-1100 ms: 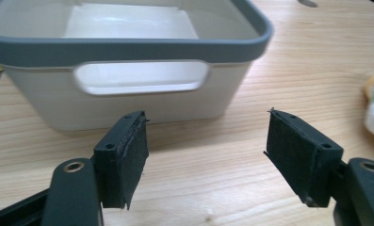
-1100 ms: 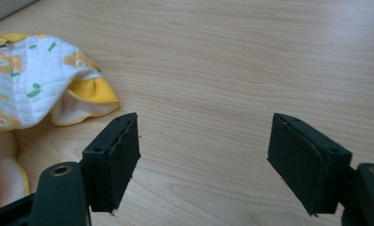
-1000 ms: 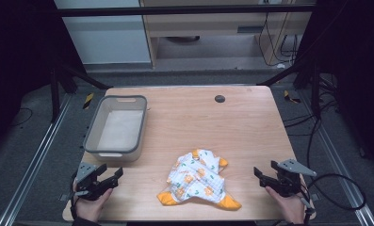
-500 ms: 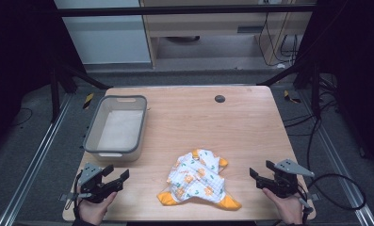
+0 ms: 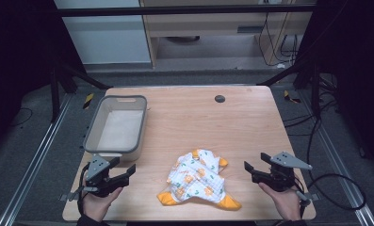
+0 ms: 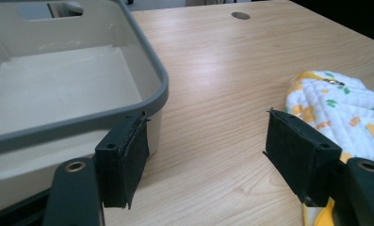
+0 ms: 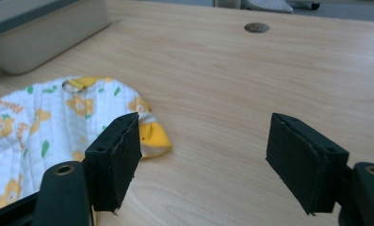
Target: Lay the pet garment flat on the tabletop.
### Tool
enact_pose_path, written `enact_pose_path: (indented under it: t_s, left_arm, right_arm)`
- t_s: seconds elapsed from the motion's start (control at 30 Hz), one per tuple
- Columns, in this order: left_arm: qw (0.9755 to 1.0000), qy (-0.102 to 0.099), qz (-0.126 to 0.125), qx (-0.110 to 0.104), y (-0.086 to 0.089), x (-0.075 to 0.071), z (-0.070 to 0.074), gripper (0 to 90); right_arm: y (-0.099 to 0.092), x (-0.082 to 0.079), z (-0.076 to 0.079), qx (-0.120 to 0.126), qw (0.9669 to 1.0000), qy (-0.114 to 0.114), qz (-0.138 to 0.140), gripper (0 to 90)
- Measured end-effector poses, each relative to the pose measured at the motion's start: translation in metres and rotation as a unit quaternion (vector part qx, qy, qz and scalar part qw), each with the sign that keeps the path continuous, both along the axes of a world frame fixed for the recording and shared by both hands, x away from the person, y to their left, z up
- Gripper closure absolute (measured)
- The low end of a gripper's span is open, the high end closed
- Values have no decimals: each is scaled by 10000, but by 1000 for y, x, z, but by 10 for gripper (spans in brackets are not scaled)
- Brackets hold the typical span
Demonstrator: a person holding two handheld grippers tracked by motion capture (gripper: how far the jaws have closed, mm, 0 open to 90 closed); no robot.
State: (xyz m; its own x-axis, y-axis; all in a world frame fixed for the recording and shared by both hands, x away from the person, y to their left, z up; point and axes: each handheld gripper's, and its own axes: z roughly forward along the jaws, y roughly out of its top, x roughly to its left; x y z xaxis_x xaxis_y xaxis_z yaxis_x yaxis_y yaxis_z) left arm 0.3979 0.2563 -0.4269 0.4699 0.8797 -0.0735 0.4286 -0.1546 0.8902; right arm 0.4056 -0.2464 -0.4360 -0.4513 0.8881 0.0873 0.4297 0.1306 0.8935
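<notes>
The table (image 5: 194, 117) is lying in front of me, its wood bare in the middle. The tub (image 5: 115, 125) is sitting at its left, just ahead of my left gripper (image 5: 126, 170). The cloth (image 5: 197, 177) is lying crumpled near the front edge, between my grippers and touching neither. I am holding my left gripper with jaws spread wide, and my right gripper (image 5: 248, 169) likewise gaping, holding nothing.

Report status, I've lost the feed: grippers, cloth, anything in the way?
Left gripper open, right gripper open, both empty. Patterned cloth crumpled on table between them, untouched. Grey bin beside left gripper; path clear.
</notes>
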Motion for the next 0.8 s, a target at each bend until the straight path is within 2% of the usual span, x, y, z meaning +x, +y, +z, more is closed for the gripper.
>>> enact_pose_path:
  t_s: [0.13, 0.3, 0.33, 0.57, 0.8]
  left_arm:
    - [9998, -126, -145, 25, -13, 7, 5, 297]
    - [9995, -148, -271, -29, -27, 18, 13, 298]
    - [9994, -155, -293, -28, -33, 23, 16, 299]
    - [9992, -161, -360, -83, -49, 40, 23, 312]
    - [9990, -125, -418, -100, -64, 54, 26, 320]
  right_arm:
    - [5, 9, 13, 54, 9999, -103, 8, 266]
    - [13, 16, 22, 67, 9998, -196, 24, 271]
    - [17, 20, 25, 71, 9997, -211, 62, 271]
    - [39, 29, 24, 13, 9994, -198, 291, 270]
    - [50, 35, 23, -23, 9990, -151, 422, 271]
